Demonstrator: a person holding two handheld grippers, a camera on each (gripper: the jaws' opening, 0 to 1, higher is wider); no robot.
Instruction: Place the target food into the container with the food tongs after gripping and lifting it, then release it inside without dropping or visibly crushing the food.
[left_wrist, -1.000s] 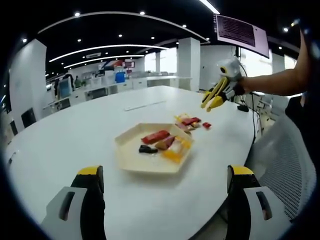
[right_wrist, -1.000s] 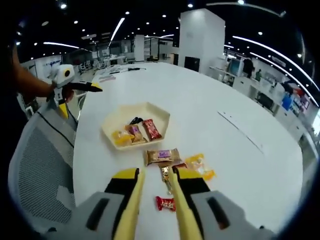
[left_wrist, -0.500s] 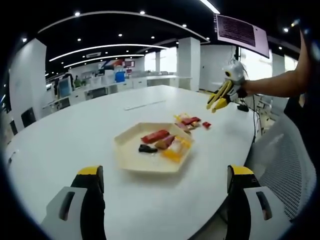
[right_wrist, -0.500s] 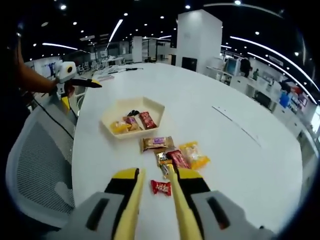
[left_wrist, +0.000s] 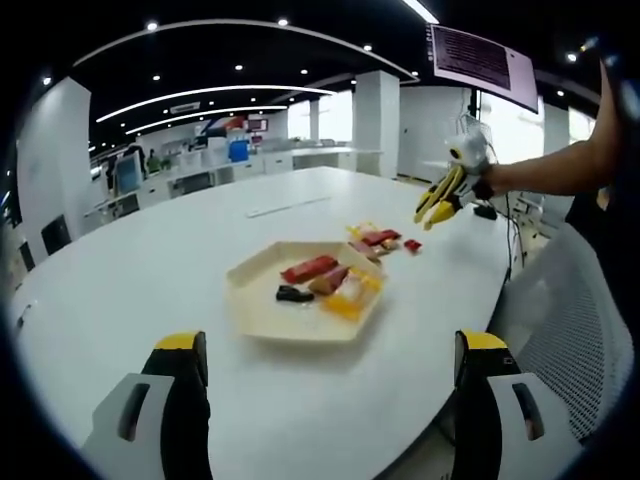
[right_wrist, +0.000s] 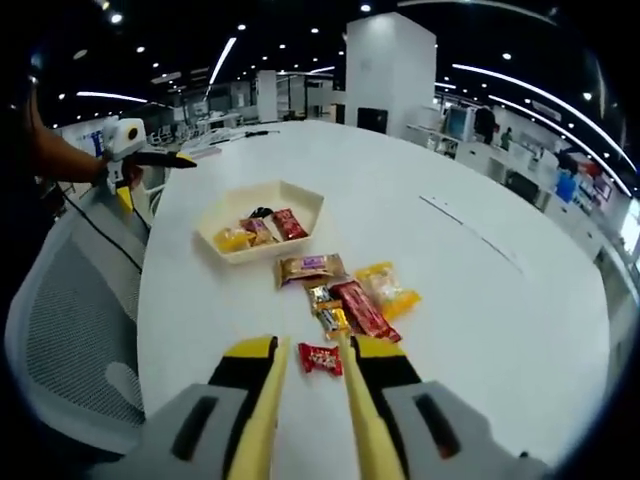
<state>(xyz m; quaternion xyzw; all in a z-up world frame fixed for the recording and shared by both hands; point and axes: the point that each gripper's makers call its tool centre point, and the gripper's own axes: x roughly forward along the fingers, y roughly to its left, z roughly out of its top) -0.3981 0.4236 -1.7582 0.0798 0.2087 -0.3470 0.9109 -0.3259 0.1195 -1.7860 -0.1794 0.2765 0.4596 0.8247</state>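
White table (right_wrist: 480, 300) in open office — tray (right_wrist: 305, 205) holds wrapped snacks, red candy (right_wrist: 321, 358) between right gripper (right_wrist: 308, 375) tongs, apparently not pinched; left gripper (left_wrist: 325, 355) spread wide.

Red candy (right_wrist: 321, 358) between parted claw (right_wrist: 311, 352) tips—tray (right_wrist: 298, 228) beyond.

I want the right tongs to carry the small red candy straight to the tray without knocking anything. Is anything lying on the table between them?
Yes. Between the small red candy and the tray lie a gold-wrapped sweet, a long red packet and a brown bar. Lifted above them, the path looks open.
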